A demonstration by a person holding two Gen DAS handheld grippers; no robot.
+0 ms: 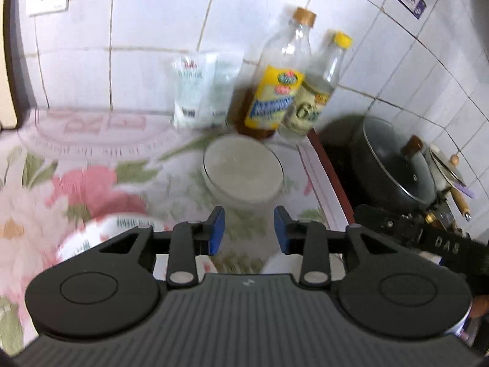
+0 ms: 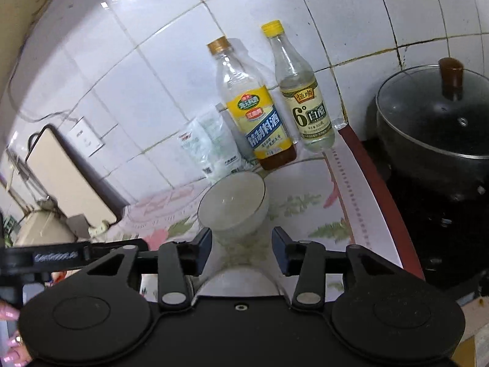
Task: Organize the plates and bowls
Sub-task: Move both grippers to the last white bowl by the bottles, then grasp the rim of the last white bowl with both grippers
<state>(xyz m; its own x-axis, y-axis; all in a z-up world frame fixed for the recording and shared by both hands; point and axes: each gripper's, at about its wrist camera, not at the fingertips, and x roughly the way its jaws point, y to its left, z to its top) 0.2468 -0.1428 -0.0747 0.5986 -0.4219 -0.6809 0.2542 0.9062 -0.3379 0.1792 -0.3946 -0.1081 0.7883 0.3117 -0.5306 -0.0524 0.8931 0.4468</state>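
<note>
A white bowl [image 1: 243,172] stands on the floral tablecloth [image 1: 91,165] ahead of my open, empty left gripper [image 1: 249,232]. A patterned plate or bowl [image 1: 101,232] lies partly under its left finger, and another white dish [image 1: 284,264] shows under its right finger. In the right wrist view the same white bowl [image 2: 233,205] sits just beyond my right gripper [image 2: 241,252], which is open. A white dish [image 2: 241,281] lies below between its fingers; I cannot tell if they touch it.
Two bottles [image 1: 278,85] [image 2: 256,107] and a white packet [image 1: 201,91] stand against the tiled wall behind the bowl. A black lidded pot [image 2: 437,116] sits on a stove at the right, past the table's red edge [image 2: 376,183]. A cutting board [image 2: 70,177] leans left.
</note>
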